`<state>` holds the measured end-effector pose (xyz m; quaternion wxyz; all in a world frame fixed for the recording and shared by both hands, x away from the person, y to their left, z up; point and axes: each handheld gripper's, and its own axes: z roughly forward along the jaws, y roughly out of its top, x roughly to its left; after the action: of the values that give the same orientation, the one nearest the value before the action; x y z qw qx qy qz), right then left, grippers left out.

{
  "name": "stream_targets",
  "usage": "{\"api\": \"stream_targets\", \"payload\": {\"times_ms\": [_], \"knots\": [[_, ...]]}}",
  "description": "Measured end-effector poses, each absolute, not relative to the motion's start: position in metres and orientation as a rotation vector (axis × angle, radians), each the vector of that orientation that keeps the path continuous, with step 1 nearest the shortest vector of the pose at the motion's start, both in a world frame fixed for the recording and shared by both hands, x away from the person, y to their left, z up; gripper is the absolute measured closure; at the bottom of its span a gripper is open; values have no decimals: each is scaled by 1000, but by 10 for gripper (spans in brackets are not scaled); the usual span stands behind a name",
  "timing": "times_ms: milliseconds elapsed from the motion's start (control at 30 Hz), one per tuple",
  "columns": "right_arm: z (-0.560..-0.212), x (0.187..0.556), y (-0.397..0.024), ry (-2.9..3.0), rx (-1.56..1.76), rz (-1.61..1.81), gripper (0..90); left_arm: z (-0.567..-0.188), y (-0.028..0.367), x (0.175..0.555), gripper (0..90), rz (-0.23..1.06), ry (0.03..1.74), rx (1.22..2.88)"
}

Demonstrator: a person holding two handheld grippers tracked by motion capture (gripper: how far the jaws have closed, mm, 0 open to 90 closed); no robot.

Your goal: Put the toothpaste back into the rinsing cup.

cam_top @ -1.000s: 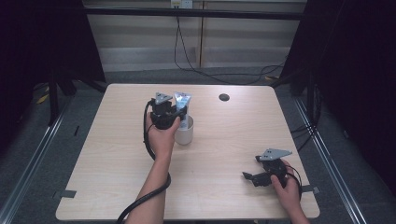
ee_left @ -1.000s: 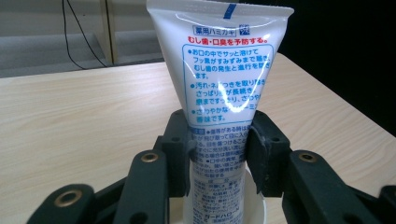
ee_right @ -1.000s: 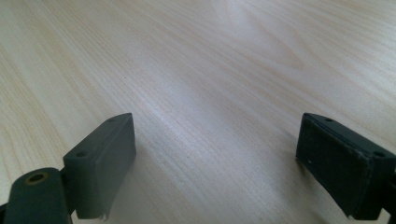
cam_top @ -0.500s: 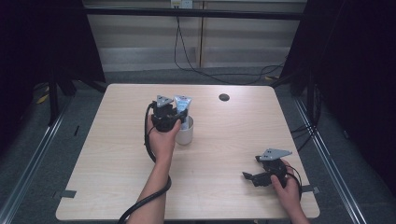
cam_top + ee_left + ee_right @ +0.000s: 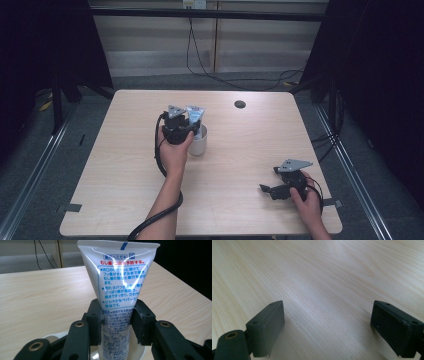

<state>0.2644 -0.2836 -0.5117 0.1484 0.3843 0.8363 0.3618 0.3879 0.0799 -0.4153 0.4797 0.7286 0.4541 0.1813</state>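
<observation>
— Anything moved since a second ago?
— Hardly: the left gripper (image 5: 186,121) holds the same spot, its fingers (image 5: 140,322) clamped on the toothpaste tube (image 5: 117,282).
— Where is the tube?
— Upright, its lower end inside the white cup (image 5: 200,145) near the middle of the desk (image 5: 100,175).
— And the other one?
— The right gripper (image 5: 270,190) rests at the desk's near right, fingers (image 5: 265,327) wide apart with nothing between them.

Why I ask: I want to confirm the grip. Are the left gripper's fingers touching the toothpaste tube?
Touching. In the left gripper view, both black fingers press against the sides of the toothpaste tube, which stands upright over the white cup.
</observation>
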Motion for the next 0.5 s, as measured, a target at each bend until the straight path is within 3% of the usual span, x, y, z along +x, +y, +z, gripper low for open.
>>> {"api": "stream_targets", "payload": {"times_ms": [500], "knots": [[-512,264,-284,2405,1105,1040,114,-426,79,384,626,437,1118,1800]]}}
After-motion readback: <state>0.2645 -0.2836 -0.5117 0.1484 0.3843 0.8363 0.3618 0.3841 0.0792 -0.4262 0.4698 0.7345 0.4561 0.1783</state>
